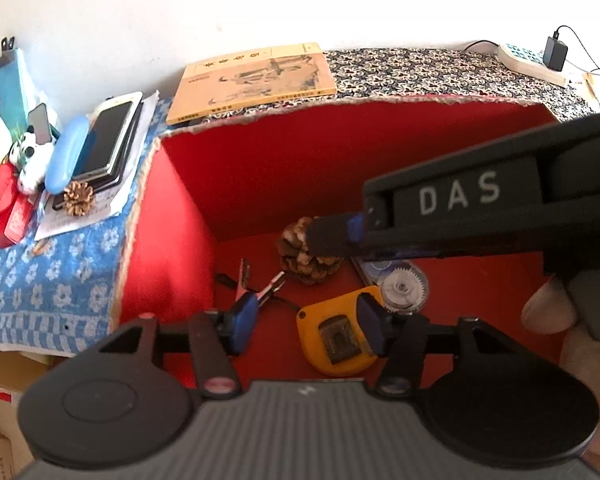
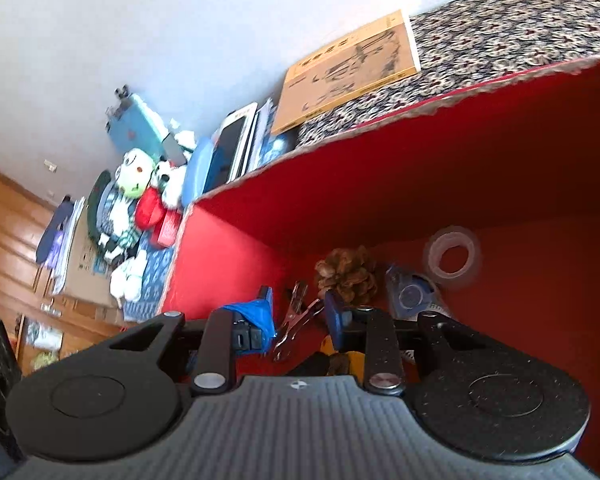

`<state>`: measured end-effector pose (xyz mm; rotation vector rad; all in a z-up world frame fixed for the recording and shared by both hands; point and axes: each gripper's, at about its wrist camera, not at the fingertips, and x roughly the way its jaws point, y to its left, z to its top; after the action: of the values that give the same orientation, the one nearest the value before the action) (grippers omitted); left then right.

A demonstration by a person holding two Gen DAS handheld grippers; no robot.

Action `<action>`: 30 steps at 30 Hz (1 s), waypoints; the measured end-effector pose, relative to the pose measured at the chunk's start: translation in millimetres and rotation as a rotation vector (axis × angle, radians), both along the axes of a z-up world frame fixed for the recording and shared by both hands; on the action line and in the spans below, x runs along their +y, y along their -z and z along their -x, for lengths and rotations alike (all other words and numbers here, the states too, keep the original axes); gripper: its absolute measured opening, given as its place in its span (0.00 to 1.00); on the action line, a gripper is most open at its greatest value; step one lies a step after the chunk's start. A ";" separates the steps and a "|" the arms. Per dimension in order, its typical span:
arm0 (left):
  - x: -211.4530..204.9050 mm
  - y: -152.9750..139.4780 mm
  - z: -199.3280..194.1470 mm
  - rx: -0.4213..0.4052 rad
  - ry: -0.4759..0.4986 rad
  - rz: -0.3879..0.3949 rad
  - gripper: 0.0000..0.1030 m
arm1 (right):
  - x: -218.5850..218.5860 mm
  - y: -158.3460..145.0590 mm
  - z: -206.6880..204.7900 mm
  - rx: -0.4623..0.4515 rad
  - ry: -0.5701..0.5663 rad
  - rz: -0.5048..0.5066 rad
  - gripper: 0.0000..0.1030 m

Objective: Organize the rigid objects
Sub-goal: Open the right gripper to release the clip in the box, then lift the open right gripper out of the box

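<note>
Inside the red box we see a pine cone, a metal clip, a yellow tape measure and a correction tape on the floor; a clear tape roll lies further right. Our left gripper is spread wide above the tape measure, holding nothing. Our right gripper is also apart and empty, reaching near the pine cone. A second pine cone sits outside by the phones

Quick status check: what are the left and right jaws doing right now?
Left gripper: open, empty, above the yellow tape measure.
Right gripper: open, holding nothing, inside the red box.
</note>
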<state>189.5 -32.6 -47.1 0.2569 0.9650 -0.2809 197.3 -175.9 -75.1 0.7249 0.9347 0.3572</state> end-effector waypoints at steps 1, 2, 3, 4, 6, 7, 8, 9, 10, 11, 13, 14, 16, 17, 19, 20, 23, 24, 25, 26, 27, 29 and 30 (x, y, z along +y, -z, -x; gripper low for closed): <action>0.5 0.0 -0.3 0.002 -0.001 0.002 0.58 | 0.0 0.1 0.3 -0.001 0.004 0.000 0.12; 0.5 0.0 -0.1 0.003 -0.002 0.003 0.58 | 0.2 0.0 0.6 -0.001 0.007 0.001 0.12; 0.7 0.2 0.0 0.003 -0.001 0.003 0.58 | 0.4 -0.1 0.7 -0.001 0.010 0.003 0.12; 0.2 0.0 0.4 0.002 0.000 0.001 0.59 | 0.1 0.1 0.6 -0.001 0.012 0.003 0.12; 0.0 0.1 0.2 0.001 0.002 -0.002 0.60 | -0.7 0.6 0.7 -0.001 0.018 0.001 0.12; -0.1 0.2 0.1 0.001 0.003 -0.002 0.60 | -1.0 0.9 0.7 -0.001 0.020 0.000 0.13; 0.9 0.7 -0.9 0.002 0.002 -0.001 0.60 | -1.3 0.8 0.7 -0.001 0.021 -0.001 0.13; 1.1 0.8 -1.2 0.002 0.000 -0.001 0.60 | -1.3 0.8 0.5 0.000 0.022 -0.001 0.13; 0.8 0.9 -1.3 0.001 -0.001 -0.003 0.60 | -1.6 0.9 0.6 0.000 0.022 -0.002 0.13; 0.8 1.0 -1.3 -0.001 -0.002 -0.004 0.60 | -1.8 1.0 1.1 -0.001 0.023 -0.004 0.13; 0.3 0.9 -0.6 -0.002 -0.008 -0.007 0.60 | -2.3 1.1 1.8 -0.001 0.028 -0.005 0.13; -0.1 1.0 -0.5 -0.003 -0.011 -0.011 0.60 | -2.5 1.0 2.8 -0.003 0.031 -0.005 0.13; -0.8 1.0 -0.4 -0.005 -0.018 -0.018 0.60 | -2.6 0.7 3.3 -0.005 0.036 -0.005 0.13; -0.6 1.2 -0.7 -0.005 -0.020 -0.018 0.60 | -2.6 0.7 3.5 -0.005 0.038 -0.004 0.13; -0.3 1.2 -1.1 -0.004 -0.021 -0.018 0.60 | -2.7 0.5 3.5 -0.008 0.040 -0.005 0.13; -0.3 1.2 -1.6 -0.003 -0.025 -0.020 0.60 | -3.0 0.4 3.6 -0.009 0.042 -0.004 0.13; -0.2 0.9 -2.2 -0.004 -0.031 -0.025 0.60 | -3.7 0.5 4.3 -0.011 0.049 -0.003 0.13; -0.2 0.9 -2.2 -0.006 -0.033 -0.027 0.60 | -3.9 0.5 4.6 -0.012 0.052 -0.002 0.13; -0.3 0.9 -2.2 -0.008 -0.035 -0.029 0.60 | -4.0 0.4 4.9 -0.013 0.054 0.000 0.13; -0.4 1.0 -2.0 -0.010 -0.037 -0.032 0.60 | -4.0 0.3 5.2 -0.015 0.057 0.003 0.13; -0.6 1.0 -1.7 -0.012 -0.037 -0.035 0.60 | -3.9 0.1 5.8 -0.016 0.061 0.006 0.13; -0.7 1.0 -1.6 -0.015 -0.038 -0.037 0.60 | -3.7 -0.3 6.9 -0.019 0.067 0.010 0.13; -0.5 1.0 -1.5 -0.015 -0.040 -0.037 0.60 | -3.5 -0.5 7.0 -0.018 0.070 0.013 0.13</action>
<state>191.0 -33.1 -48.1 0.2732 0.9601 -0.2243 190.3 -179.3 -74.7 0.7398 0.8914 0.2955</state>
